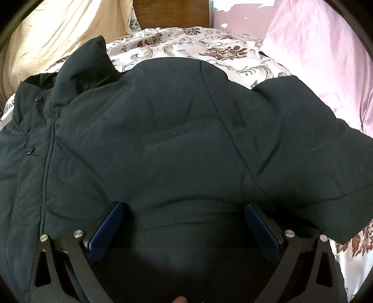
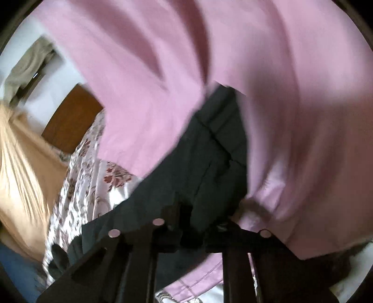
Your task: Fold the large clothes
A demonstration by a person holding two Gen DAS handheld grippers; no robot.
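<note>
Left hand-held gripper (image 1: 184, 223): I am holding it low over the dark padded jacket (image 1: 163, 139), and its two blue-padded fingers (image 1: 107, 229) are standing wide apart, released, with nothing between them. Jacket fabric is filling the gap beneath the fingers; whether the pads are touching the cloth cannot be told.

Jacket position: the jacket is lying spread on the bed, on the floral bedspread (image 1: 209, 46). All locations below are given relative to the jacket.

- Front placket with dark snap buttons (image 1: 30, 151): running along the jacket's left part in the left wrist view.
- Collar (image 1: 88, 65): standing up at the jacket's far left corner.
- Sleeve (image 1: 314, 139): extending from the jacket toward the right side of the view.
- Pink cloth (image 1: 314, 46): lying beyond the jacket's sleeve, at the far right.
- Cream knitted blanket (image 1: 58, 35): lying beyond the jacket's collar, at the far left.
- Wooden headboard (image 1: 172, 14): standing past the jacket's far edge, behind the bedspread.

Right hand-held gripper (image 2: 195, 228): I am holding it at a dark part of the jacket (image 2: 205, 163), just beside the pink cloth (image 2: 303, 116). This view is motion-blurred. The black fingers are sitting close together with dark fabric at their tips, but I cannot tell whether they are clenched on the jacket or merely against it. The floral bedspread (image 2: 81, 186) is showing to the left of the jacket here, with the cream blanket (image 2: 23, 174) farther left.
</note>
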